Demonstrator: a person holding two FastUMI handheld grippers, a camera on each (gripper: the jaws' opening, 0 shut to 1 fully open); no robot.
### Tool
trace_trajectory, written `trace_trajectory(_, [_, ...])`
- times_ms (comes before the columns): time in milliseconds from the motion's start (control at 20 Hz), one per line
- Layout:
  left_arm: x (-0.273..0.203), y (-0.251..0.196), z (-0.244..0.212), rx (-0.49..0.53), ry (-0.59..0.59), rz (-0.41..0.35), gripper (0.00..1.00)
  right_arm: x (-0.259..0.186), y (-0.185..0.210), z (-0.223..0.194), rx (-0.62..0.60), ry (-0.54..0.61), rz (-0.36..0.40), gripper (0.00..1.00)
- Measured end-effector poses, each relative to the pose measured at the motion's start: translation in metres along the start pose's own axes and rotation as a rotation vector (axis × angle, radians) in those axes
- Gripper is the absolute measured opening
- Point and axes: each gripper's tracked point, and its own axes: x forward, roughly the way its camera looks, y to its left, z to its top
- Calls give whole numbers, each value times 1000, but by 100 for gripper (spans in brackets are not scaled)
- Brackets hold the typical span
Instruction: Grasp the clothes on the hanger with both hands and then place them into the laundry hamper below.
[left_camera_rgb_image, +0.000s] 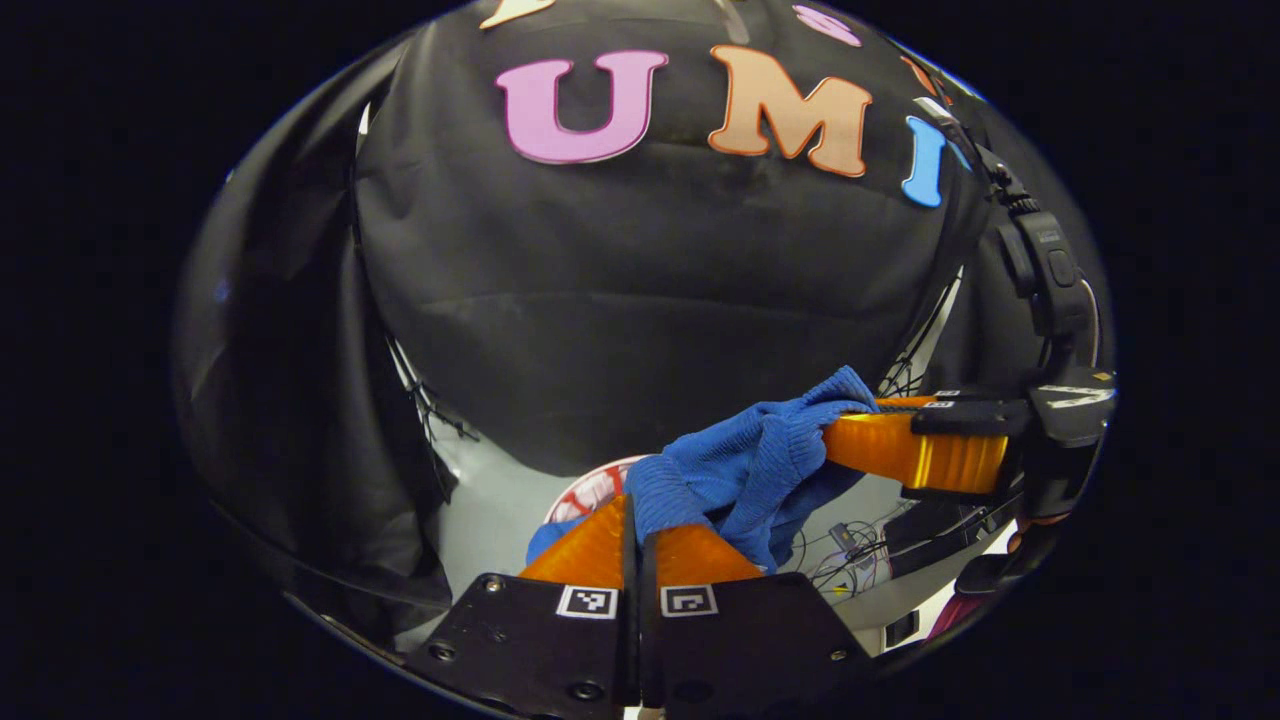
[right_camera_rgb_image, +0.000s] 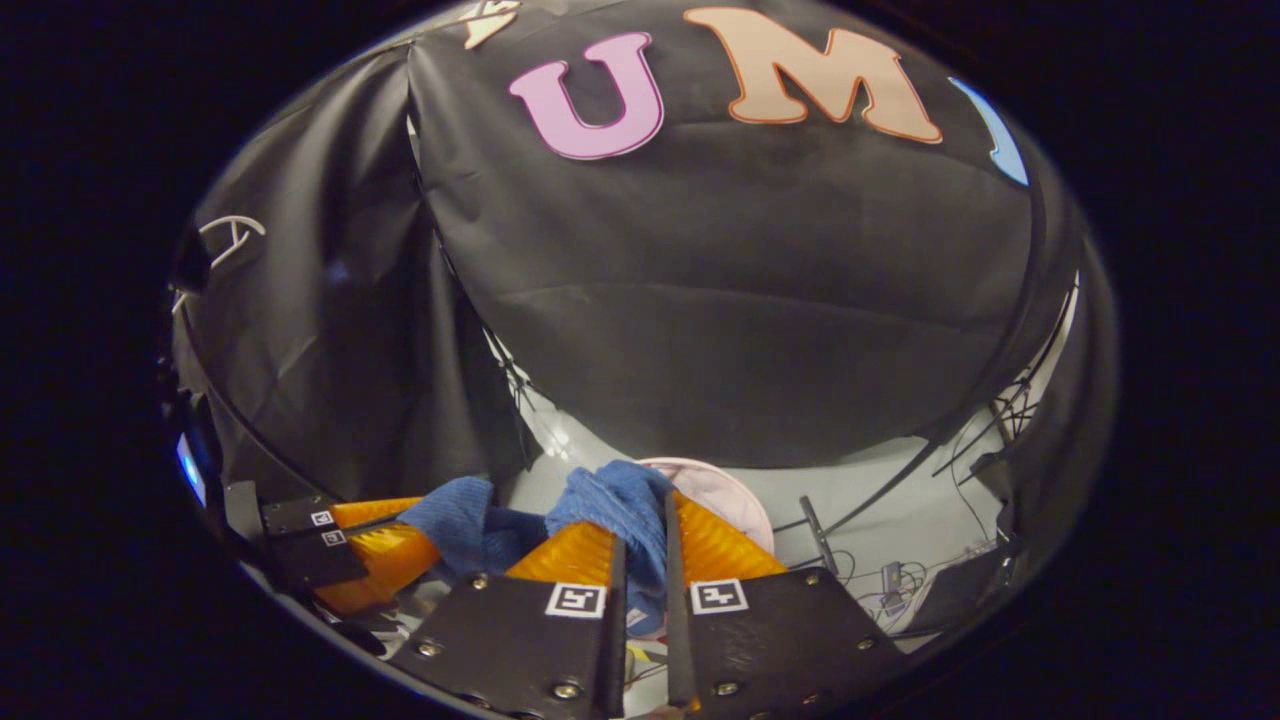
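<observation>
In the left gripper view, the left gripper (left_camera_rgb_image: 636, 530) with orange ribbed fingers and black marker plates is clenched on a blue knitted cloth garment (left_camera_rgb_image: 745, 465). The fabric bunches up directly over the fingertips and spills off to the right of them. On that far side, the right gripper (left_camera_rgb_image: 850, 440) comes in sideways and also clamps the garment, its orange fingers sunk into the far end of the bundle. Just behind the garment and below it, a round white laundry hamper (left_camera_rgb_image: 590, 490) with a reddish pattern shows beside the left gripper's fingers.

In the right gripper view, the right gripper (right_camera_rgb_image: 640, 535) grasps the garment (right_camera_rgb_image: 620, 510), a fold caught in the narrow slot between its fingers. Left of that fold the cloth stretches to the left gripper (right_camera_rgb_image: 415, 535), which pinches its other end. The hamper's pale pink rim (right_camera_rgb_image: 735, 500) sits just behind the garment.
</observation>
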Motion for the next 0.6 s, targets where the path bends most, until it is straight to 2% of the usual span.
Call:
trace_trajectory(300, [6,13,-43,-76,153,41,4,-3,3,-3,2,11,5,17])
trace_trajectory(350, [7,12,-45,-88,162,36,8,-4,4,-4,-1,10,6,17])
trace_trajectory(450, [9,12,-39,-93,147,43,10,-4,5,-4,-3,14,9,17])
trace_trajectory(600, [9,11,-28,-87,132,48,7,-4,6,-9,2,24,14,17])
